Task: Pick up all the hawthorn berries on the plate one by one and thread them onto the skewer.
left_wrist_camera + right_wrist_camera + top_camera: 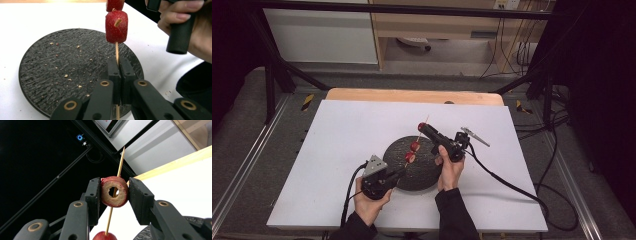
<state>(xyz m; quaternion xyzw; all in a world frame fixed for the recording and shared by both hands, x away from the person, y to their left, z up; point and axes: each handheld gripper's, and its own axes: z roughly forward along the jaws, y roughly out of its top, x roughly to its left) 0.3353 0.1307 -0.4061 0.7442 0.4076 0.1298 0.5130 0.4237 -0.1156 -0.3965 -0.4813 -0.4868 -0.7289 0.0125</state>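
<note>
Left tool [117,82] clamped on skewer [116,53] base over plate [50,75], right tool [114,195] squeezing top fruit ring [114,191]

A white desk [337,150] is carrying a wooden board [412,95], which is showing along its far edge. Black frame bars [277,60] are standing around the desk on a grey floor [242,130]. Behind, a pale wooden cabinet [437,25] is standing beside a white panel [319,35]. Black cables [512,50] are hanging there, perhaps from a socket, but this part is blurred.
</note>
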